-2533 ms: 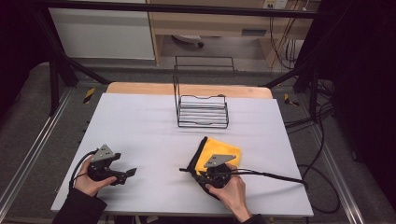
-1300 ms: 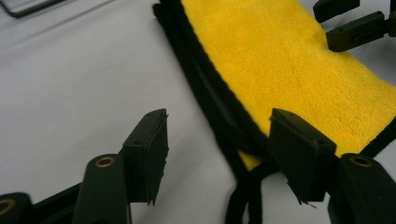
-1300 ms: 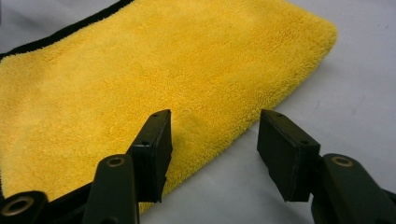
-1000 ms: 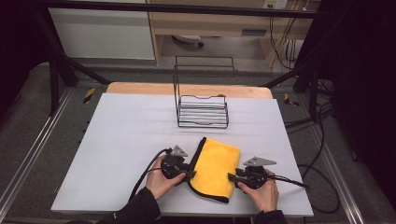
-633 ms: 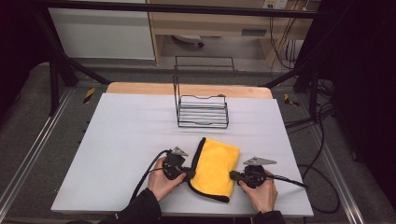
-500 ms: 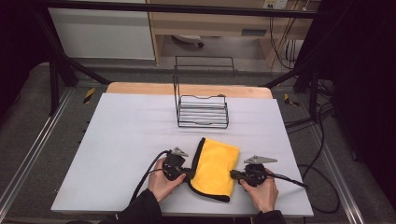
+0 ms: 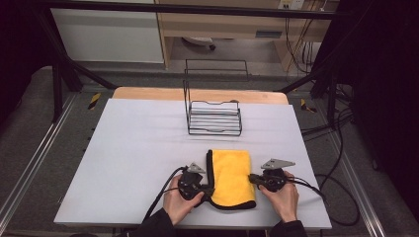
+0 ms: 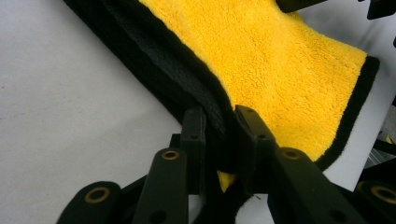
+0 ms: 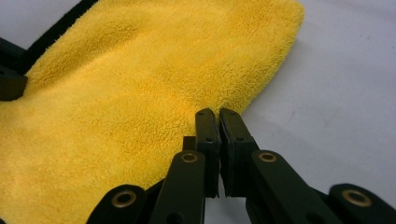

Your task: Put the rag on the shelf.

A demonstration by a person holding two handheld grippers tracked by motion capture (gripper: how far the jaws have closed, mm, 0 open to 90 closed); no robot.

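A folded yellow cloth with a black border lies flat near the table's front edge. My left gripper is at its left black edge, my right gripper at its right edge. In the left gripper view the jaws pinch the thick black fold of the cloth; they have just been opening slightly and the fold is still between them. In the right gripper view the jaws stand almost together on the rim of the cloth; they too have just eased open a touch.
A black wire rack stands behind the cloth at the table's middle back. The white tabletop stretches bare to the left. Cables trail from both grippers toward the front and right edges.
The left hand came across from the table's left to the cloth's left edge, and the right hand went to its right edge. Both pairs of jaws closed on the cloth.
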